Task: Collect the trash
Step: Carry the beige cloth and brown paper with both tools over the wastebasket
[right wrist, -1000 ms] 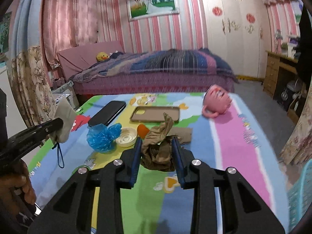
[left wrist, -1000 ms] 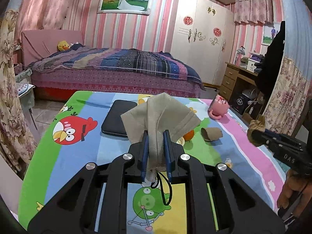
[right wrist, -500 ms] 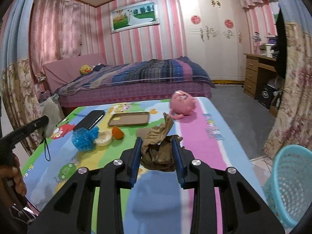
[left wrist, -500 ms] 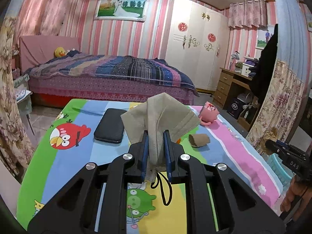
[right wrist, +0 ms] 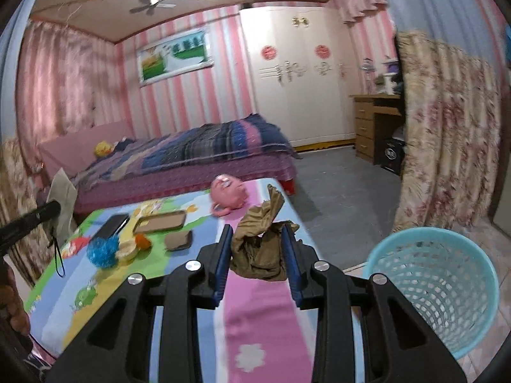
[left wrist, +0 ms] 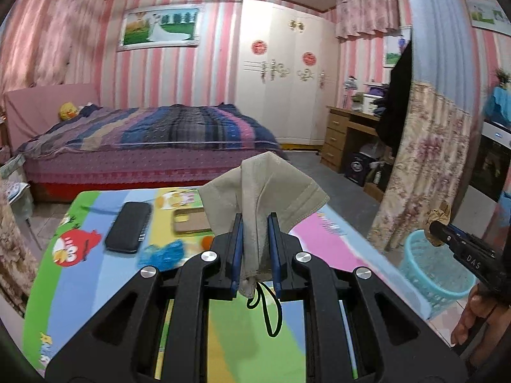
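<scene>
Left gripper (left wrist: 255, 252), bottom centre of left view: clamped on one beige folded face mask (left wrist: 265, 191), black ear loop dangling below. Right gripper (right wrist: 257, 261), bottom centre of right view: clamped on one crumpled brown paper wad (right wrist: 260, 245). Change since a second ago: both views swung rightward off the cartoon-print tablecloth (right wrist: 262, 325); one pale blue perforated plastic basket (right wrist: 440, 284), absent then, now lower right in both views, on the floor just beside the table edge. Judged: carry stage, two drops pending, neither item yet over the rim. Left on the cloth, mid-frame: one blue crinkled bag (right wrist: 102, 250), one small white dish (right wrist: 127, 251), one orange scrap (right wrist: 142, 242), one flat brown card piece (right wrist: 179, 240), one tan phone case (right wrist: 159, 221), one black phone (right wrist: 112, 225), one pink plush toy (right wrist: 228, 193). Far: one bed (left wrist: 150, 137), one white wardrobe (left wrist: 284, 76), one wooden desk (left wrist: 348, 137).
</scene>
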`<state>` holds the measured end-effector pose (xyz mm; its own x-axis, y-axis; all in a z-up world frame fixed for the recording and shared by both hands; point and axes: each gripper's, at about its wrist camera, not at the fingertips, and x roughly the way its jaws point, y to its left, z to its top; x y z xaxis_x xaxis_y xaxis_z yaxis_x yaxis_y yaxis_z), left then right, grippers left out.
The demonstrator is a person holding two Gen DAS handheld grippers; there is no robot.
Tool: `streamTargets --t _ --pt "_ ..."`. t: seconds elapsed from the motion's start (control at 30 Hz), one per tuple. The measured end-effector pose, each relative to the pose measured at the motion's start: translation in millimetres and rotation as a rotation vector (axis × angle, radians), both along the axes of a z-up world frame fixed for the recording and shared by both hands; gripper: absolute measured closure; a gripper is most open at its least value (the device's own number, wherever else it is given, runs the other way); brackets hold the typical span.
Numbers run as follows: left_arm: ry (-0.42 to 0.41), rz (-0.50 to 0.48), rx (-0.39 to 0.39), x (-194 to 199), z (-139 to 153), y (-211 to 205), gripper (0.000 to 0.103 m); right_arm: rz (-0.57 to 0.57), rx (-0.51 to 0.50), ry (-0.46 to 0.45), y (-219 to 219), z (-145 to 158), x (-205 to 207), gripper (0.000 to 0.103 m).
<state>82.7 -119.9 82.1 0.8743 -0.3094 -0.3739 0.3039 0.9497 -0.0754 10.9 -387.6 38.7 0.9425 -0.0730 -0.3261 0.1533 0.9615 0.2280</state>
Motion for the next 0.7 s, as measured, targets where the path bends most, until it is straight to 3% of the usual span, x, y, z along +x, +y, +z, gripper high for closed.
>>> streamTargets --t 0.1,0.4,0.7 --pt "0.014 -0.060 0.002 0 0 -36 0.089 -0.063 0.015 -0.014 -25 3 -20 0.072" --pt "0.042 -0.262 0.008 -1 -5 -156 0.089 -0.248 -0.109 -0.019 -103 6 -57 0.072" --pt "0.076 -0.399 0.029 -5 -28 -244 0.089 -0.331 -0.070 0.015 -161 -15 -71 0.072"
